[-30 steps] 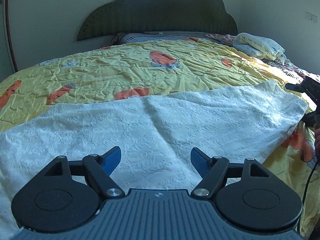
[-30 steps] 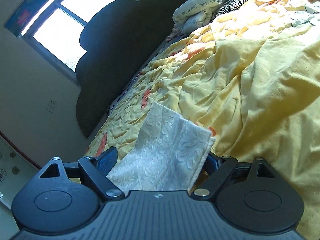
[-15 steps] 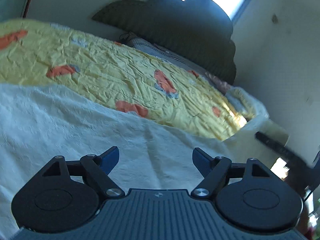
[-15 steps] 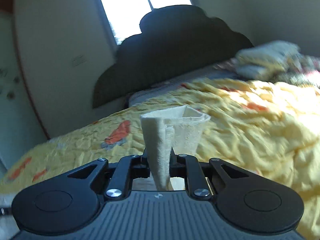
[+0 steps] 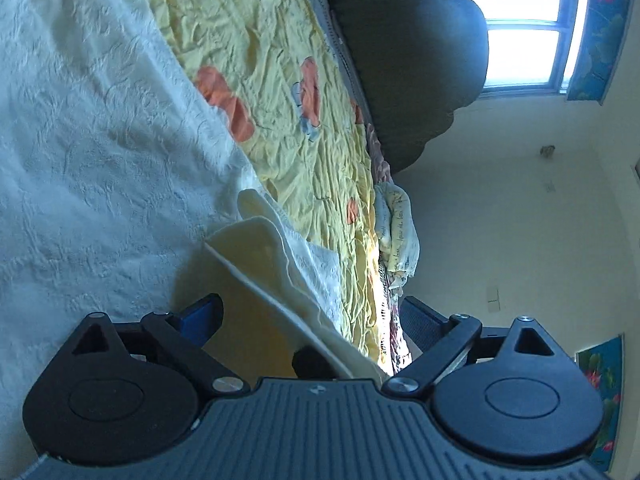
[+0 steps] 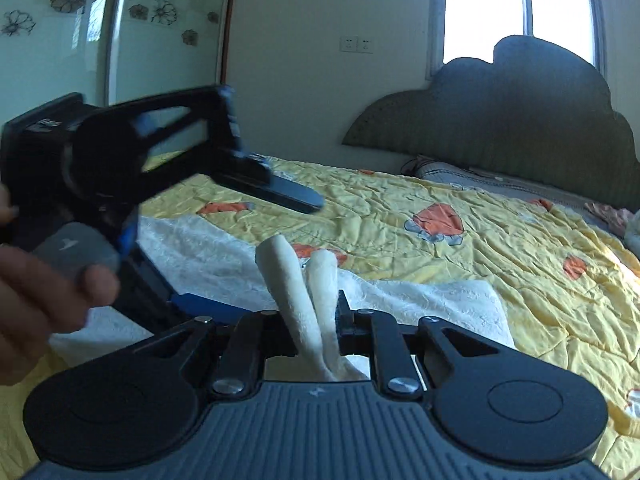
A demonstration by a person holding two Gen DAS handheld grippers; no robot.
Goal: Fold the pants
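1. Two claws are at work: your right claw [image 6: 316, 312] is clamped on a bunched end of the white textured pants [image 6: 224, 256], which stand up between its closed jaws.
2. Your left claw [image 5: 316, 316] stands wide apart; its jaws have just been opening further, and a lifted fold of the pants crosses the gap between them without being pinched.
3. Most of the pants lie flat on the yellow quilt [image 6: 460, 248] of the bed, their long axis running across it, off to the left of your right claw.
4. Your left claw is the nearer to the flat part, so the fold likely turns on carrying the gripped end that way.
5. Only the right wrist view shows your hand [image 6: 44, 288] on the left claw; only the left view shows the loose fold's pale underside.
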